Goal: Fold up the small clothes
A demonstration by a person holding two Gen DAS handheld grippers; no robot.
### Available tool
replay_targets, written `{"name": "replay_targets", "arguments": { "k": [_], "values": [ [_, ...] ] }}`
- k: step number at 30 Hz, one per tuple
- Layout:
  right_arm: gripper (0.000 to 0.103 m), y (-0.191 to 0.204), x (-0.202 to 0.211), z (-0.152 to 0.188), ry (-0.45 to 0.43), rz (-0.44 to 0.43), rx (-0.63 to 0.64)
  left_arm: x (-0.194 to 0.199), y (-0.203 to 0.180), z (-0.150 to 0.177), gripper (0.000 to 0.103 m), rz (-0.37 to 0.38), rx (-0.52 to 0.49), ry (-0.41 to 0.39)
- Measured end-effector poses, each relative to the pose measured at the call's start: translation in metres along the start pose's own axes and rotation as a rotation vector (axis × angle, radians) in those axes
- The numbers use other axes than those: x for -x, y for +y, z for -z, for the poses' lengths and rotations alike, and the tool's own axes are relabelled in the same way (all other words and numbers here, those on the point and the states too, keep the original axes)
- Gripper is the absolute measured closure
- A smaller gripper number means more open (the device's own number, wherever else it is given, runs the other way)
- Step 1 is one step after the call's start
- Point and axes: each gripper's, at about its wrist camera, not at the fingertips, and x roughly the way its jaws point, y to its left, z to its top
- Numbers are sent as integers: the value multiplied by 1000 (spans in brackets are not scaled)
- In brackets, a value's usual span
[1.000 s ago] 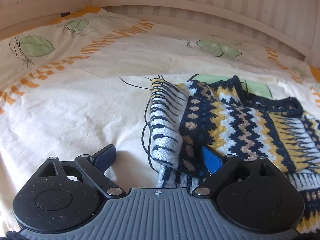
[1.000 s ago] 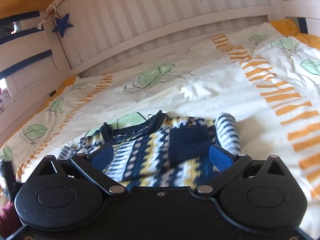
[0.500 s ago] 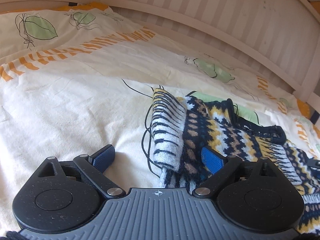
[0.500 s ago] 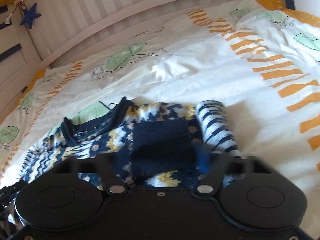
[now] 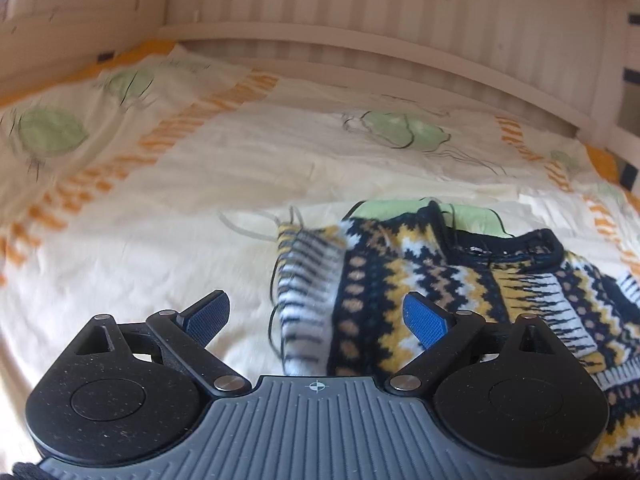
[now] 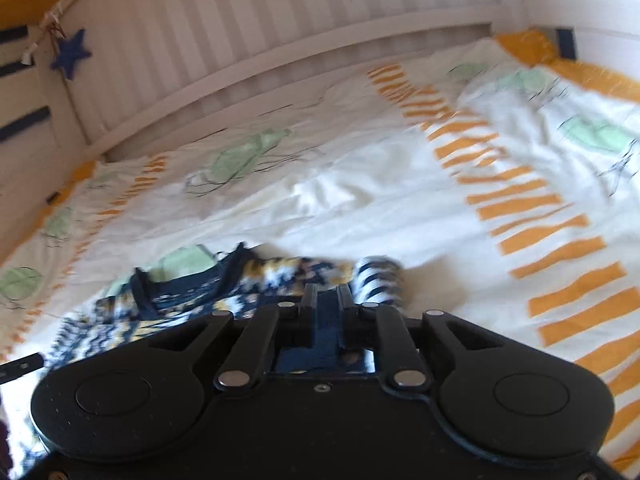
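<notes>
right gripper (image 6: 327,300) has clamped onto the sweater (image 6: 256,284); left gripper (image 5: 316,316) stays spread.

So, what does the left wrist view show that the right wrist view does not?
Only the left wrist view shows the left tongs open, the sweater's striped folded sleeve between the fingers. Only the right wrist view shows the right tongs shut on dark blue knit, and a blue star on the headboard. Both show the patterned sweater on the leaf-print bedsheet.
</notes>
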Motion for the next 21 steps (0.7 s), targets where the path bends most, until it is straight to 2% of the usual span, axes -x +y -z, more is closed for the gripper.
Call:
{"name": "replay_targets", "arguments": {
  "k": [1, 2, 3, 10, 13, 15, 16, 21],
  "values": [
    [52, 1, -4, 1, 11, 0, 2, 0, -2, -2, 9, 2, -12, 0],
    [35, 0, -10, 2, 28, 2, -5, 0, -4, -2, 9, 5, -17, 2],
    [32, 0, -14, 4, 41, 3, -14, 0, -5, -3, 9, 9, -15, 7],
    [32, -3, -34, 15, 101, -11, -22, 2, -3, -3, 9, 30, -8, 41],
    [39, 1, -36, 17, 107, -29, -15, 2, -2, -3, 9, 31, -12, 44],
    [67, 6, -38, 18, 117, -28, 0, 2, -2, -4, 9, 29, -19, 45],
    [88, 8, -37, 18, 106, -22, 9, 2, -2, -4, 9, 28, -22, 47],
    [90, 18, -4, 9, -1, -49, 39, 3, -6, -12, 9, 24, -40, 39]
  ]
}}
